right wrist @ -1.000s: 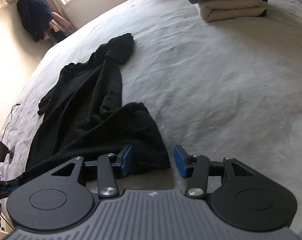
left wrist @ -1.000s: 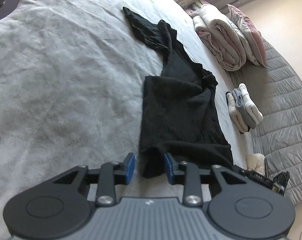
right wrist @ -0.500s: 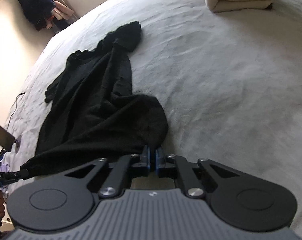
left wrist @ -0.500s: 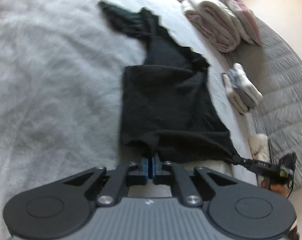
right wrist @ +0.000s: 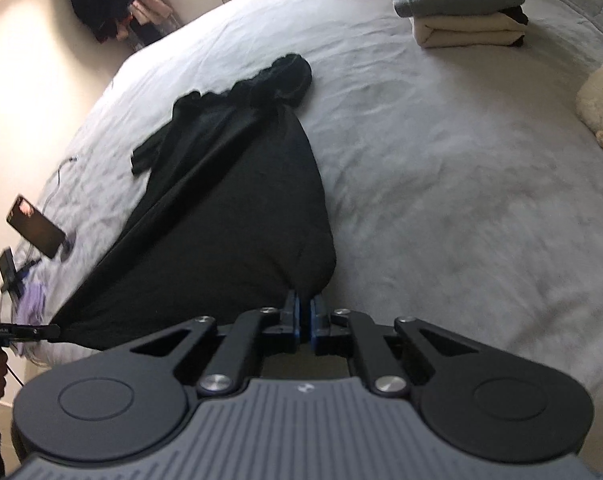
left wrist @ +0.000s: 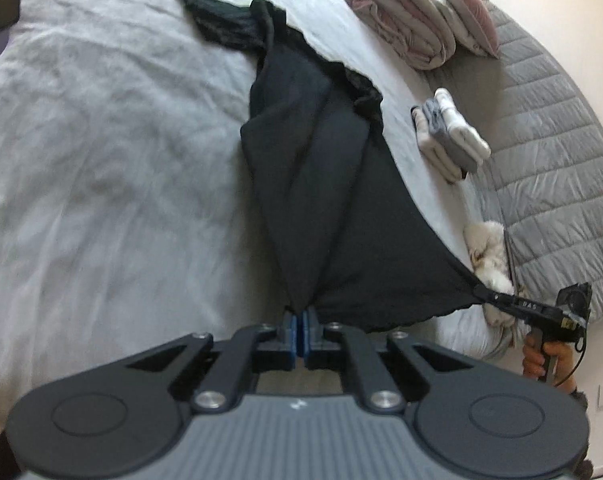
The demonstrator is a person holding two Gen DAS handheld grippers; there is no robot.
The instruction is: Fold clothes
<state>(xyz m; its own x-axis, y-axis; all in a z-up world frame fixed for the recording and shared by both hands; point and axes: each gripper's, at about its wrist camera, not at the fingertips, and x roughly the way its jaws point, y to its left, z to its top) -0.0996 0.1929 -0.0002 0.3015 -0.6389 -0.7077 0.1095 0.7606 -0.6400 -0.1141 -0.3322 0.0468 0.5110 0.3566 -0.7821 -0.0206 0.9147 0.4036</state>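
A long black garment (left wrist: 325,184) stretches away over the white bed (left wrist: 101,160). Its near hem is raised off the sheet and pulled taut between both grippers. My left gripper (left wrist: 300,322) is shut on one hem corner. In the left wrist view, my right gripper (left wrist: 486,295) pinches the other corner at the right. The right wrist view shows the same black garment (right wrist: 229,216) with my right gripper (right wrist: 304,314) shut on its corner, and my left gripper (right wrist: 55,330) holding the far corner at the left edge. The garment's far end lies bunched on the bed.
Folded clothes (right wrist: 461,12) are stacked at the bed's far right; the left wrist view shows this stack of folded clothes (left wrist: 449,140) beside rolled bedding (left wrist: 405,16) and a grey quilted headboard (left wrist: 561,140). A fluffy white toy (right wrist: 601,100) lies right. A phone (right wrist: 35,226) with cables sits left.
Both grippers went from open beside the hem to shut on its corners, then rose, lifting the hem off the bed and stretching it taut between them.
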